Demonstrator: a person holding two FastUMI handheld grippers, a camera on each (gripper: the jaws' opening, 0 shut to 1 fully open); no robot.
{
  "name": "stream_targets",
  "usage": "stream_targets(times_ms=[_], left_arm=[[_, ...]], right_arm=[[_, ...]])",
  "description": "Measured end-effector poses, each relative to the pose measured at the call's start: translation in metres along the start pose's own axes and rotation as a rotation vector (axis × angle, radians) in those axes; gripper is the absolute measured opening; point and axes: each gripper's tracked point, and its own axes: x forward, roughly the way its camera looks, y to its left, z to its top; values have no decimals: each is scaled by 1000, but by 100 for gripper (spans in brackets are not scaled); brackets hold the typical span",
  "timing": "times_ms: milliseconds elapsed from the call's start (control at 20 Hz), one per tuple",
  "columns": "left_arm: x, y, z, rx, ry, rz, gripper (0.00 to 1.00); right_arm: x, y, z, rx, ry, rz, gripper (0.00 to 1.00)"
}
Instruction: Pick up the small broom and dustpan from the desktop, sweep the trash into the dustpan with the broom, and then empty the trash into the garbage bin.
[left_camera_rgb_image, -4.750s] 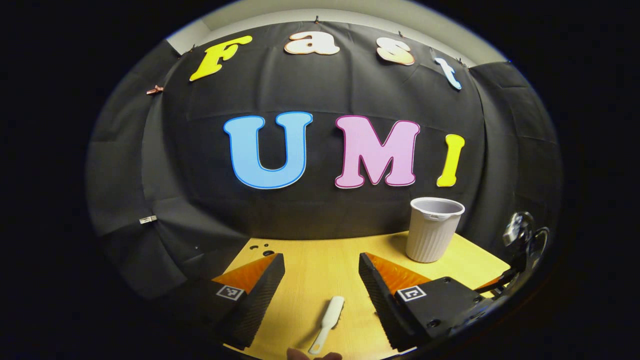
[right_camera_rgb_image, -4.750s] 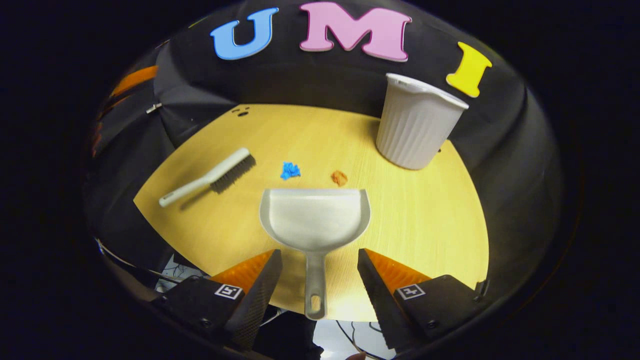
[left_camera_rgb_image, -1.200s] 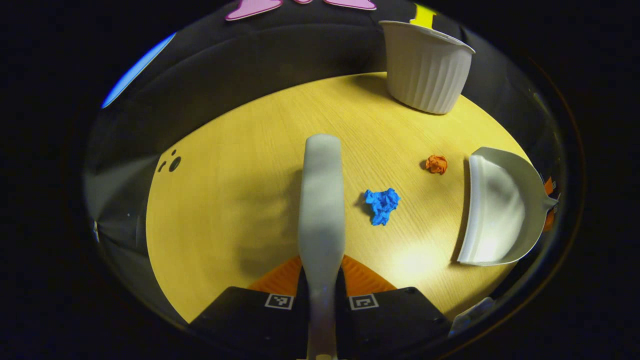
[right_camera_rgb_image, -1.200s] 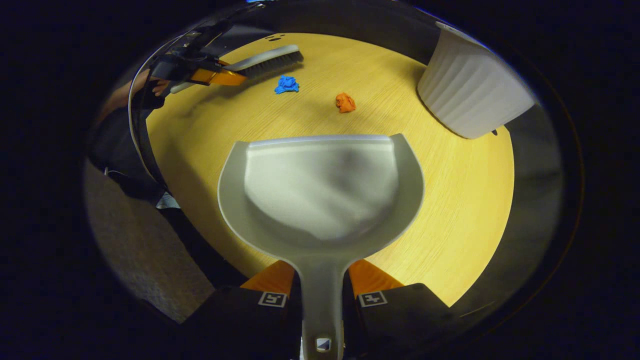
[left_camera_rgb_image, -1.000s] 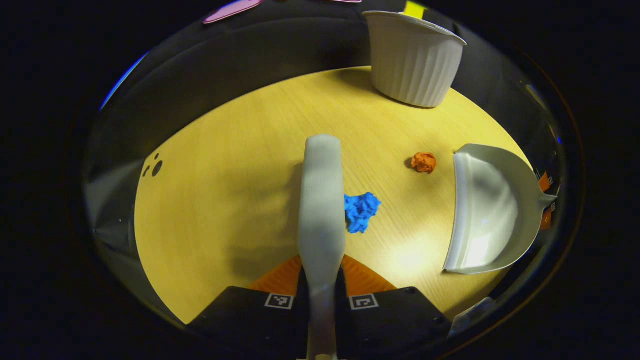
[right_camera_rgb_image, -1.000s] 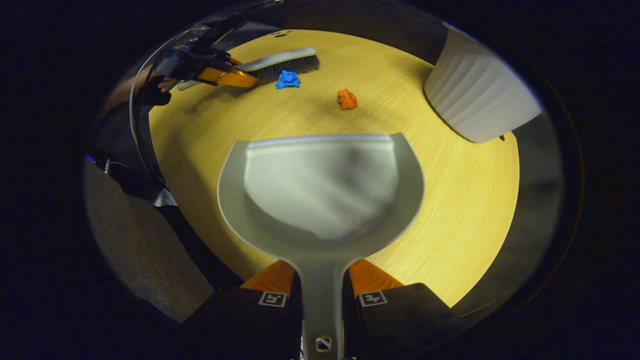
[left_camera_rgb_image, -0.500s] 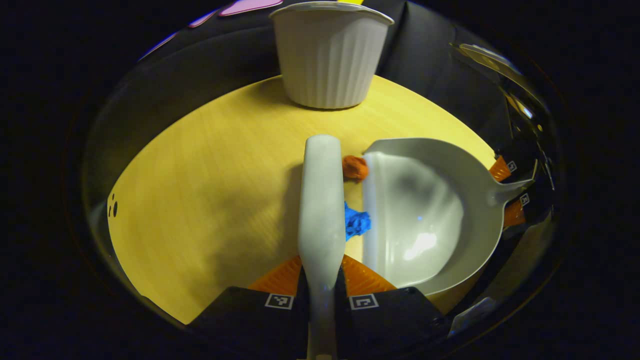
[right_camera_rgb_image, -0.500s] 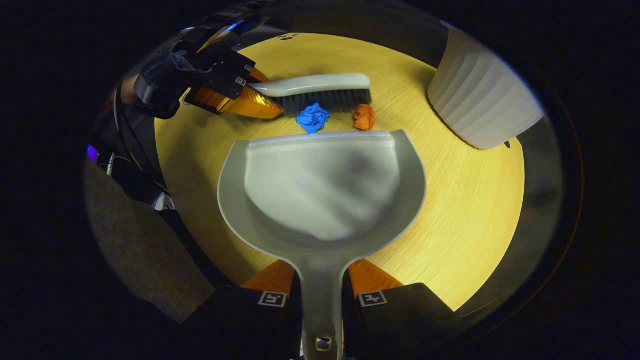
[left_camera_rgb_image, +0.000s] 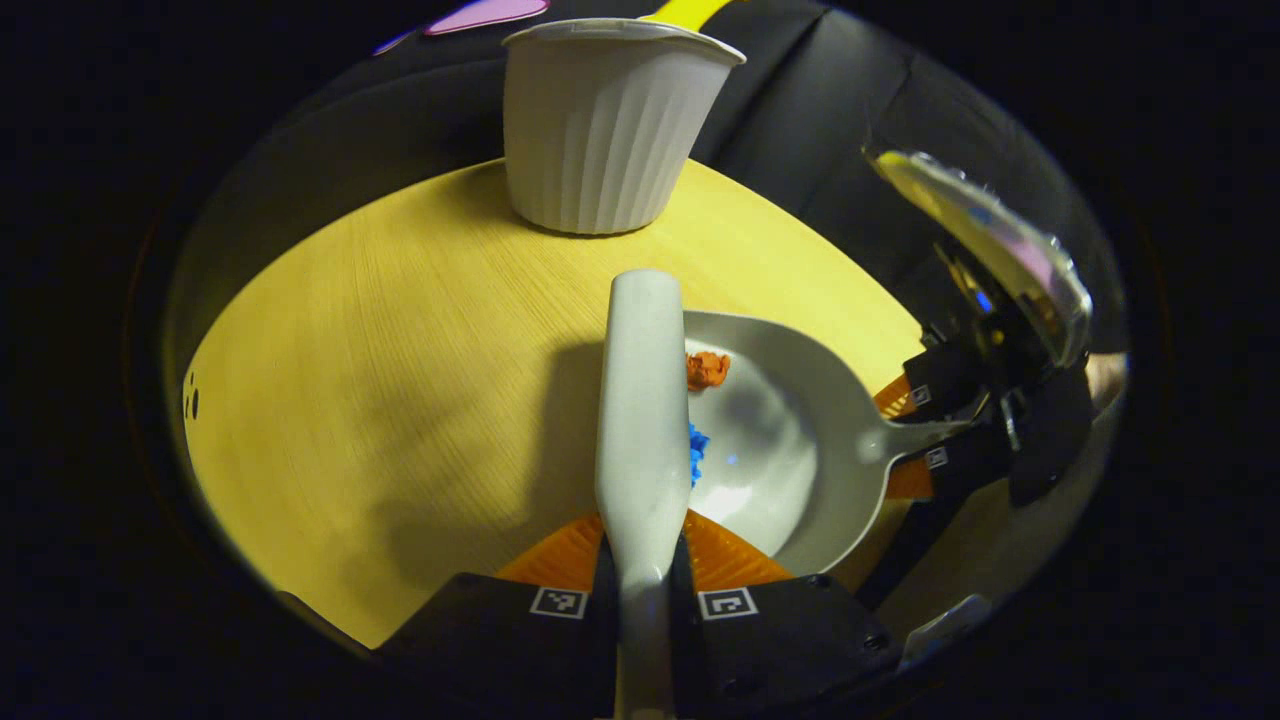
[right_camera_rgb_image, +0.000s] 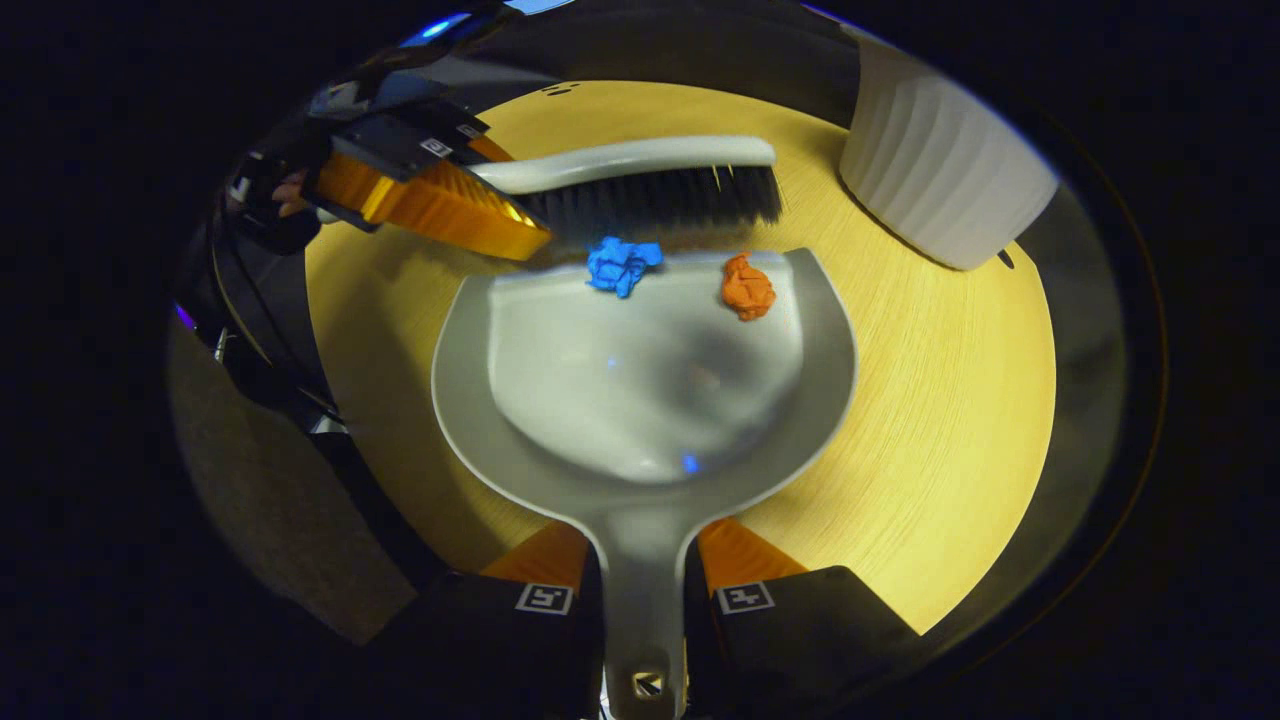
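My left gripper (left_camera_rgb_image: 642, 545) is shut on the handle of the small white broom (left_camera_rgb_image: 641, 400), seen from behind in the left gripper view. In the right gripper view that broom (right_camera_rgb_image: 640, 180) lies bristles down along the dustpan's front lip, with the left gripper (right_camera_rgb_image: 430, 195) at its handle. My right gripper (right_camera_rgb_image: 642, 560) is shut on the grey dustpan's handle; the dustpan (right_camera_rgb_image: 640, 400) rests on the yellow desktop (right_camera_rgb_image: 930, 400). A blue paper scrap (right_camera_rgb_image: 620, 265) and an orange scrap (right_camera_rgb_image: 748, 286) sit just inside its lip. The left gripper view shows the dustpan (left_camera_rgb_image: 790, 450), the orange scrap (left_camera_rgb_image: 707, 369) and part of the blue scrap (left_camera_rgb_image: 695, 452).
A white ribbed garbage bin (left_camera_rgb_image: 605, 125) stands at the far side of the desktop, shown as the bin (right_camera_rgb_image: 940, 170) at upper right in the right gripper view. The right gripper (left_camera_rgb_image: 950, 430) and its holder are at the table's right edge. Dark cloth surrounds the round table.
The broom swept toward the dustpan, pushing the blue and orange scraps from the desktop over the lip into the pan. Both grippers stayed shut on their handles.
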Motion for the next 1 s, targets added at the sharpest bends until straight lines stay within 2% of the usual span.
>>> stream_targets(times_ms=[150,350,400,450,500,550,700,1000], left_arm=[[-22,-8,2,-11,-12,8,26],[-51,3,-1,-42,-32,85,26],[-58,10,-5,-60,-41,104,26],[-65,18,-8,-78,-53,122,26],[-69,27,-15,-95,-62,137,24],[-74,36,-20,-110,-68,152,26],[-81,61,-41,-143,-78,191,26],[-97,105,-69,-109,-76,233,26]], right_arm=[[3,-3,-1,25,-33,-8,37],[3,-4,4,68,-107,-37,37],[1,-7,6,76,-117,-56,34],[3,-5,6,88,-133,-72,37],[2,-6,10,108,-139,-81,34],[-1,-6,11,131,-149,-90,37],[-10,-11,12,203,-162,-139,37],[-38,-20,25,385,-187,-241,37]])
